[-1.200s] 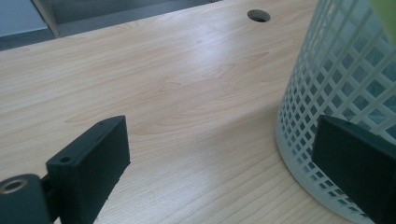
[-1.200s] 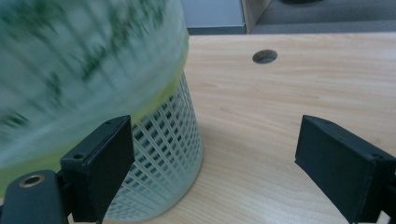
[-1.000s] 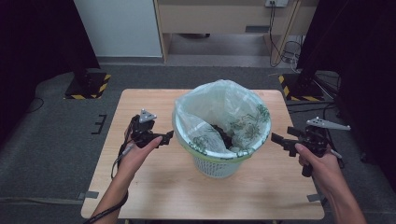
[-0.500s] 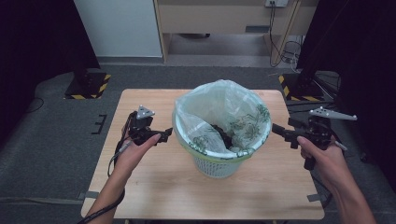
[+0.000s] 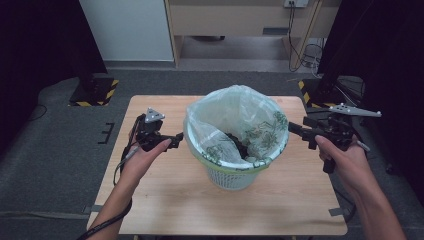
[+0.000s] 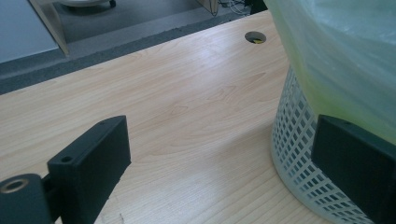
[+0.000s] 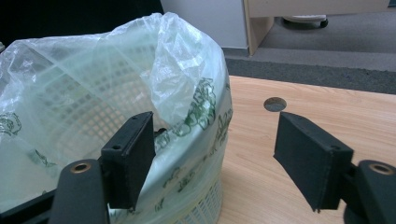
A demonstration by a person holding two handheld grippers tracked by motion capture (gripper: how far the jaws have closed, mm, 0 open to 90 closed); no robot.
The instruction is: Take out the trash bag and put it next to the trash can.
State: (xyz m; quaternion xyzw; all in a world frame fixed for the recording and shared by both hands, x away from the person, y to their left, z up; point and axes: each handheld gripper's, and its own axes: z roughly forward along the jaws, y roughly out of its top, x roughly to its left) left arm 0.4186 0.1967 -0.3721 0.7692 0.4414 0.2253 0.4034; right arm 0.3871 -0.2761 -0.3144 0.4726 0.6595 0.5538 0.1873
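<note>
A white basket point(image 5: 235, 175) full of little holes stands in the middle of my wooden table point(image 5: 165, 200). A thin, see-through bag point(image 5: 240, 117) with green drawings sits inside it and folds over the rim. Something dark lies at the bottom of the bag, but I cannot tell what. My left claw point(image 5: 172, 142) is just beside the basket on its left, and its jaws are spread wide with nothing in them. In the left gripper view the basket wall is right next to one jaw. My right claw point(image 5: 298, 130) is by the rim on the other side, also spread wide and empty. A round hole point(image 7: 274, 103) is in the table past it. Grey floor and a pale cabinet point(image 5: 240, 15) lie beyond the table.
</note>
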